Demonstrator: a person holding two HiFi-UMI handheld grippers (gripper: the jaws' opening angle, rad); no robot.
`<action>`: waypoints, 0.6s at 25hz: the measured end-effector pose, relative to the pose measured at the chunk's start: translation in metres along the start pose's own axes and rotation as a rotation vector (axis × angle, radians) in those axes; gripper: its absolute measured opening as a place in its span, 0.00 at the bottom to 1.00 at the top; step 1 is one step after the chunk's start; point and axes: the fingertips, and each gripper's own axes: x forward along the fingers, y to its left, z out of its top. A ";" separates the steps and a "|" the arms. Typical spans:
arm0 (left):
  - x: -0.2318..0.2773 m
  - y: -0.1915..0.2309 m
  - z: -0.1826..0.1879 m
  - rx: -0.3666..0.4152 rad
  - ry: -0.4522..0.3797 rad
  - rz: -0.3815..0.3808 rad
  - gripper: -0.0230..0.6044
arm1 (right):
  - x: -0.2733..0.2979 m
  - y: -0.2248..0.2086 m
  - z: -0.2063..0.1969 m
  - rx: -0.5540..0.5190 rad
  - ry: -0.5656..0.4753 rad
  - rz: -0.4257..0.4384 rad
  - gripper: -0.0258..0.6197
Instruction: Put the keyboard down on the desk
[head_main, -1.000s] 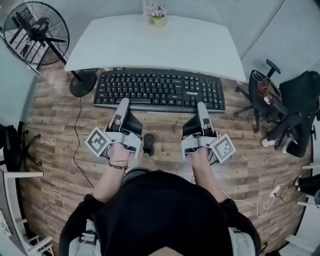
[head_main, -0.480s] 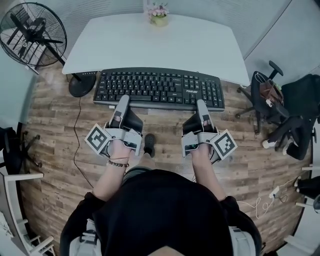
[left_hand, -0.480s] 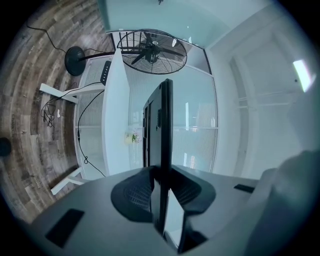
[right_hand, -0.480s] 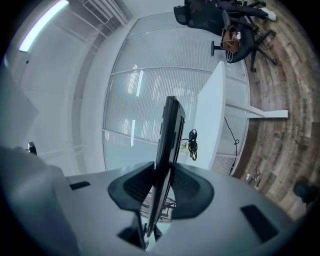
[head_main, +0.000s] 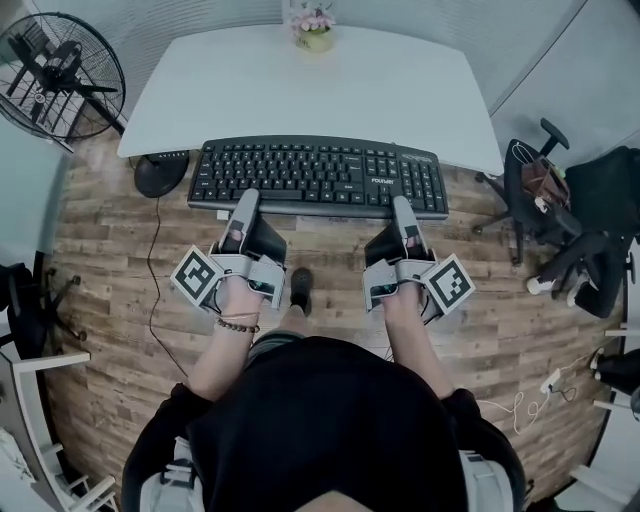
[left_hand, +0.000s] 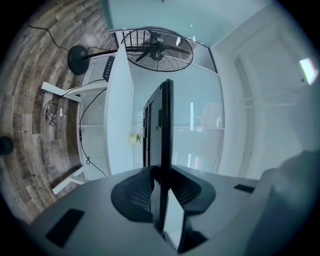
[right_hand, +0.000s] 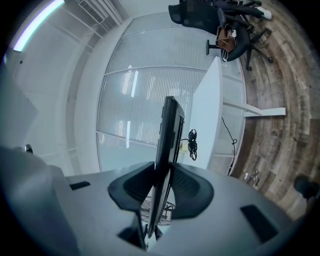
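A black keyboard (head_main: 320, 178) hangs level in the air just in front of the white desk (head_main: 310, 85), its far edge over the desk's near rim. My left gripper (head_main: 246, 202) is shut on the keyboard's near edge at the left. My right gripper (head_main: 401, 207) is shut on the same edge at the right. In the left gripper view the keyboard (left_hand: 162, 130) shows edge-on, clamped between the dark pads (left_hand: 132, 195). The right gripper view shows the keyboard (right_hand: 169, 135) edge-on too, pinched between its pads (right_hand: 187, 192), with the desk (right_hand: 207, 112) beyond.
A small flower pot (head_main: 315, 30) stands at the desk's far edge. A floor fan (head_main: 60, 75) is at the left, with its round base (head_main: 160, 172) by the desk corner. Office chairs (head_main: 560, 210) stand at the right. Cables trail over the wooden floor (head_main: 110, 300).
The keyboard and both grippers have hardly shifted, drifting slightly toward the desk. Both grips are unchanged.
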 end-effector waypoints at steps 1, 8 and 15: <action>0.005 0.001 0.002 -0.003 0.002 0.002 0.20 | 0.005 -0.001 0.001 0.000 -0.001 -0.006 0.20; 0.037 0.005 0.016 -0.005 0.018 0.014 0.20 | 0.035 -0.002 0.008 0.006 -0.016 -0.017 0.19; 0.038 0.002 0.016 0.004 0.032 -0.007 0.20 | 0.034 0.002 0.008 0.007 -0.037 0.004 0.19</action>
